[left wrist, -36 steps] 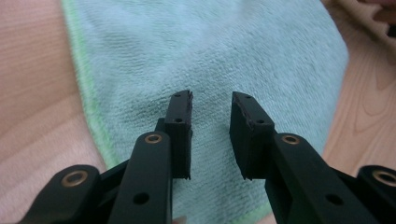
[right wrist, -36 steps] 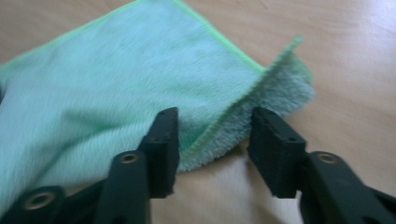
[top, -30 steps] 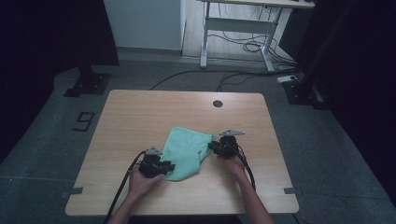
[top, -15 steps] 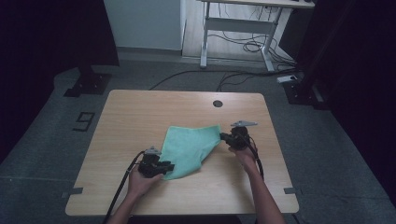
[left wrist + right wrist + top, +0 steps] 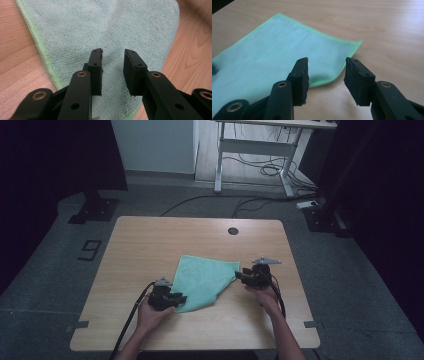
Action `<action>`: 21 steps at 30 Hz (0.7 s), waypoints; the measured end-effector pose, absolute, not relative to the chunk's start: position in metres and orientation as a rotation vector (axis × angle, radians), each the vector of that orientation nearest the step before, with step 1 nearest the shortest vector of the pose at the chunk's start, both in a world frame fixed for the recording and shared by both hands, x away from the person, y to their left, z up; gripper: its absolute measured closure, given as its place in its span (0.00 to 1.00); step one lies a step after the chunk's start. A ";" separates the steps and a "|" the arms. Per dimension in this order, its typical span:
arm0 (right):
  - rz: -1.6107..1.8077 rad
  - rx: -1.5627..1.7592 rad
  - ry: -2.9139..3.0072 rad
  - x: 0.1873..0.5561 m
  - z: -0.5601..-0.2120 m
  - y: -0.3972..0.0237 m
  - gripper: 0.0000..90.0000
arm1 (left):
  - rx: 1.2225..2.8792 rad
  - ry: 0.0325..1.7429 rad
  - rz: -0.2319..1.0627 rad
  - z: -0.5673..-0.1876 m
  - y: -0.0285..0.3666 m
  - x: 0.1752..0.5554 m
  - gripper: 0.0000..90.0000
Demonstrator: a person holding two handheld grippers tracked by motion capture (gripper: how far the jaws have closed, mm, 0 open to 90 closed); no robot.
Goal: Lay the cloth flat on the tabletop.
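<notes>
My right gripper, its jaws just opened and holding nothing, sits beside the right corner of one teal cloth. My left gripper hovers over the cloth's near corner, jaws parted, gripping nothing. One cloth, two grippers, one wooden table beneath them.

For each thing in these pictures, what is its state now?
Cloth: lying flat on the table, partly folded.
Left tool: open, poised over the cloth, gripping nothing.
Right tool: open, jaws just opened, nothing between them, beside the cloth's corner.
</notes>
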State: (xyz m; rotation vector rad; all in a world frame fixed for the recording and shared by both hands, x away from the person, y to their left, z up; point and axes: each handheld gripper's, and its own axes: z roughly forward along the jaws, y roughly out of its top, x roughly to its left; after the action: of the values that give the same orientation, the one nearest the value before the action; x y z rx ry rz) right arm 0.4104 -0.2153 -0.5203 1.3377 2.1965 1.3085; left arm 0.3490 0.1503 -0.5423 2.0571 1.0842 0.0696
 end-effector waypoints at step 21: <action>1.425 1.288 2.248 0.358 -0.537 -0.210 0.59 | 2.107 0.954 0.185 -0.520 0.062 0.345 0.32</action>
State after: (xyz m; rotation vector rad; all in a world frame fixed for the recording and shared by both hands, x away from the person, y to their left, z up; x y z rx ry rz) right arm 0.3584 -0.2103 -0.5366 1.2876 2.2485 1.4250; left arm 0.3449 0.0619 -0.5200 2.1074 0.9537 0.1848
